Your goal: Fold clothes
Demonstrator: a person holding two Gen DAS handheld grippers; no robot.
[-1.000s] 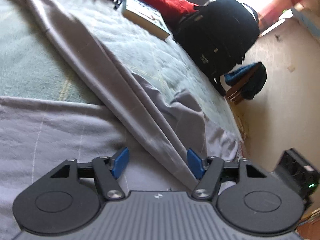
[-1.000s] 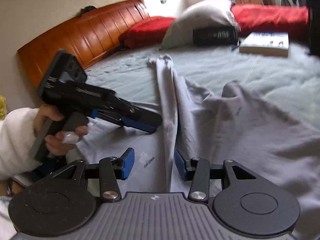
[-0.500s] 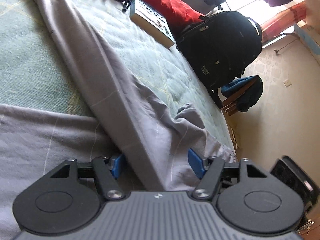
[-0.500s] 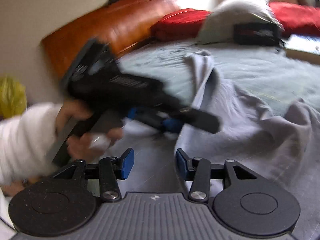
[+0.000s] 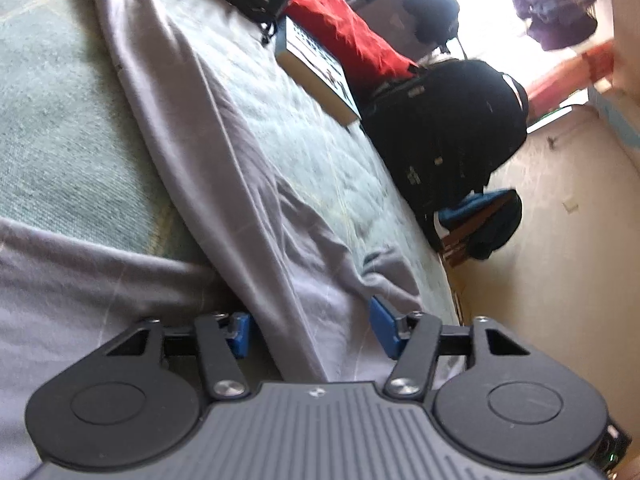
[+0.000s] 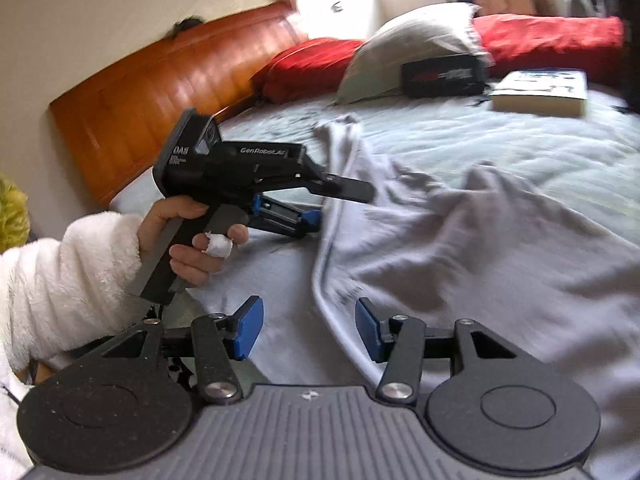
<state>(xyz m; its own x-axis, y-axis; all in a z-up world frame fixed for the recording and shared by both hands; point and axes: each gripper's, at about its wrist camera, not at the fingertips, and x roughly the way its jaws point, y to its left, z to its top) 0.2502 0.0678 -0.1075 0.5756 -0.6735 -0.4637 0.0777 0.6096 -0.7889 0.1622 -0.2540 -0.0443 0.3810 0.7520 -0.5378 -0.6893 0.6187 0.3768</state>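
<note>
- Our grey garment (image 5: 224, 184) lies spread on the bed (image 5: 60, 128), one long fold running away from the book (image 5: 316, 76).
- Our left gripper (image 5: 310, 334) is closing around that fold, pads not yet pressing.
- Our right gripper (image 6: 308, 328) is opening, straddling the garment's hem without pinching it.
- We should bite deep, both layers together, before lifting.

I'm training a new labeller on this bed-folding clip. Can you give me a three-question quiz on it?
1. True or false: the book lies on the bed.
2. What lies between the left claw's pads: A) the grey garment, B) the backpack, C) nothing?
3. What colour is the sleeve on the arm whose hand holds the left claw?

Key: 1 true; 2 A; 3 white.
</note>
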